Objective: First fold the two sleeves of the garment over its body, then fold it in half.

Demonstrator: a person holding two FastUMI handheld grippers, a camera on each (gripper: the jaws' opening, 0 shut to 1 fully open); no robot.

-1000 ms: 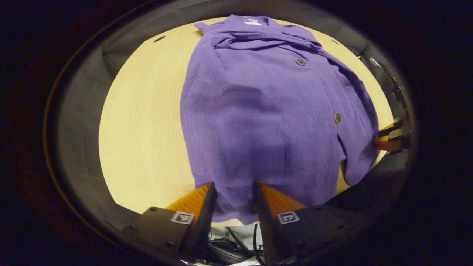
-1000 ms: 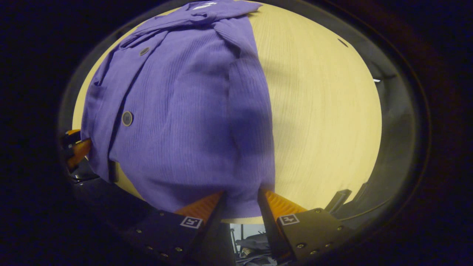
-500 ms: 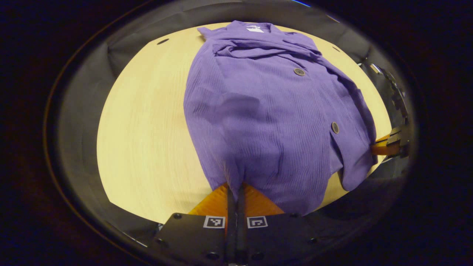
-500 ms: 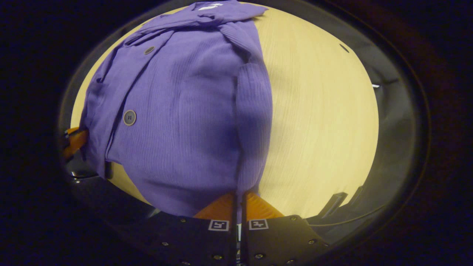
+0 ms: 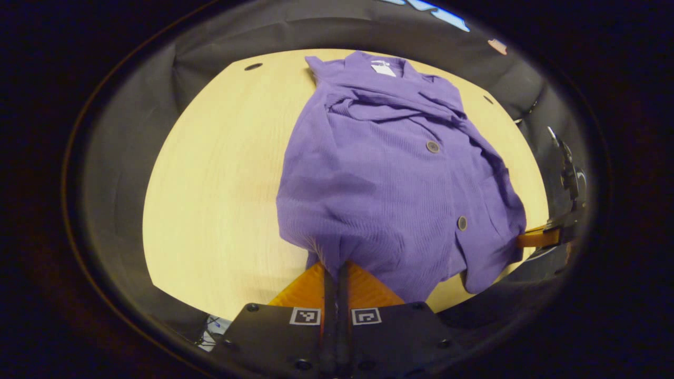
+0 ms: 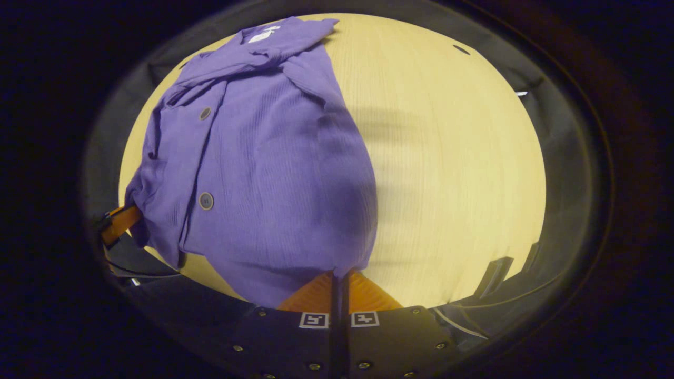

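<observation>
Garment (image 5: 389,179): purple, ribbed, buttoned, lying on the light wooden tabletop (image 5: 221,184) with both sleeves already folded in over the body and the collar at the far end. Near hem is raised off the tabletop at both corners.

Left tongs (image 5: 337,271): orange fingers pressed together, a pinch of the hem's left corner clamped between them; cloth bunches into a small ridge just above the fingertips. In the same view the right tongs' orange finger shows at the far right edge, touching the other hem corner.

Right tongs (image 6: 339,276): fingers together, clamped on the hem's right corner, fabric gathering to a point at the tips. In the right gripper view the garment (image 6: 263,158) lies left of centre, the bare tabletop (image 6: 453,158) to its right; the left tongs' orange finger shows at the far left edge against the cloth.

Two buttons visible along the placket. White label at the collar.
</observation>
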